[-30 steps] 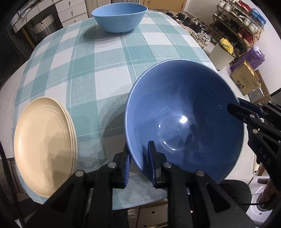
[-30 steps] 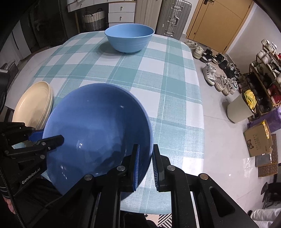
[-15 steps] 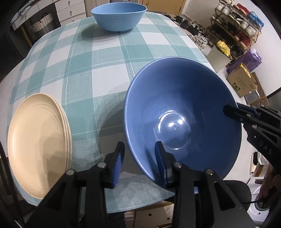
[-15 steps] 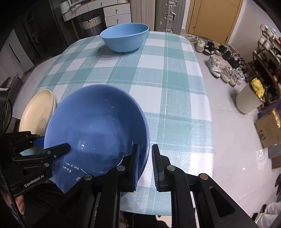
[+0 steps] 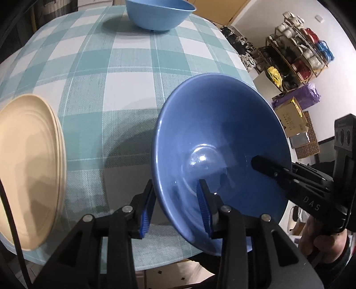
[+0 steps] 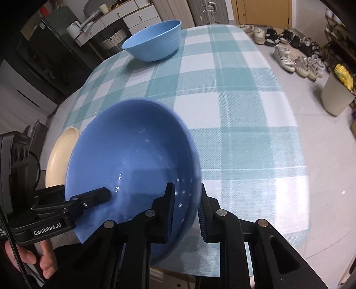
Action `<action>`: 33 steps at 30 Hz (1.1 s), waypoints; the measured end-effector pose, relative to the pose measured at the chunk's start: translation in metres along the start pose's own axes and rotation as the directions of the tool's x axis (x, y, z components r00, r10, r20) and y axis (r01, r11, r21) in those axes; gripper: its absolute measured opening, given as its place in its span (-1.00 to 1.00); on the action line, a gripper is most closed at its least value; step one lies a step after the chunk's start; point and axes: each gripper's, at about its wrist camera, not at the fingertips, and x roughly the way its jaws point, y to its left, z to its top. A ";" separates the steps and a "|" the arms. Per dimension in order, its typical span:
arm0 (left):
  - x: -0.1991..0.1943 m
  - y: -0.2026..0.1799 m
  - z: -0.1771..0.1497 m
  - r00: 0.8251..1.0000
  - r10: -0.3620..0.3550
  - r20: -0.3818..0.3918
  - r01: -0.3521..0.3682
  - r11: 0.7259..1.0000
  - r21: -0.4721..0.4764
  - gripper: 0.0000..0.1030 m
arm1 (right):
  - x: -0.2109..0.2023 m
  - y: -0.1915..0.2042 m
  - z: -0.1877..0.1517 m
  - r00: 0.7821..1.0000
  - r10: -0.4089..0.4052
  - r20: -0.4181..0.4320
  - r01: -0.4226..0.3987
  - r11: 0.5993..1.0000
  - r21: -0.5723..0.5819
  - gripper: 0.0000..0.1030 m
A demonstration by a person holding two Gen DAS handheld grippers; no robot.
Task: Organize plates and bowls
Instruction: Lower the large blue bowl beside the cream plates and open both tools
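A dark blue bowl sits near the front edge of the checked table. My left gripper is open, straddling the bowl's near rim with one pad inside and one outside, and a gap shows. My right gripper straddles the opposite rim; its jaws are opening and the pads stand off the wall. Each wrist view shows a finger of the other gripper reaching into the bowl. A light blue bowl stands at the table's far end. Stacked cream plates lie left of the dark bowl.
A hand holds the right gripper and another hand holds the left one. On the floor to the right are shoes, a bin, a cardboard box and a shoe rack. White drawers stand beyond the table.
The left jaws spread apart off the dark bowl's rim. The right jaws, shut on the rim before, have begun to part. Both grippers dipped and the bowl sank toward the table.
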 end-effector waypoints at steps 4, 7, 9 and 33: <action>-0.005 -0.003 -0.002 1.000 -0.024 0.006 0.024 1.000 0.007 -0.31 | 0.004 0.003 -0.003 1.000 -0.011 -0.008 0.011 1.000 -0.001 -0.63; -0.009 -0.005 -0.004 1.000 -0.017 0.005 0.017 1.000 0.010 -0.31 | 0.004 0.004 -0.005 1.000 -0.007 -0.006 0.007 1.000 0.002 -0.63; -0.010 -0.003 -0.006 0.999 -0.037 0.010 0.037 0.999 -0.008 -0.30 | 0.004 0.004 -0.007 1.000 -0.003 -0.012 0.003 1.000 0.012 -0.63; -0.041 -0.006 -0.024 0.990 0.048 0.132 -0.061 0.994 0.095 -0.02 | -0.019 0.003 -0.010 0.996 -0.055 0.063 0.055 0.998 -0.001 -0.59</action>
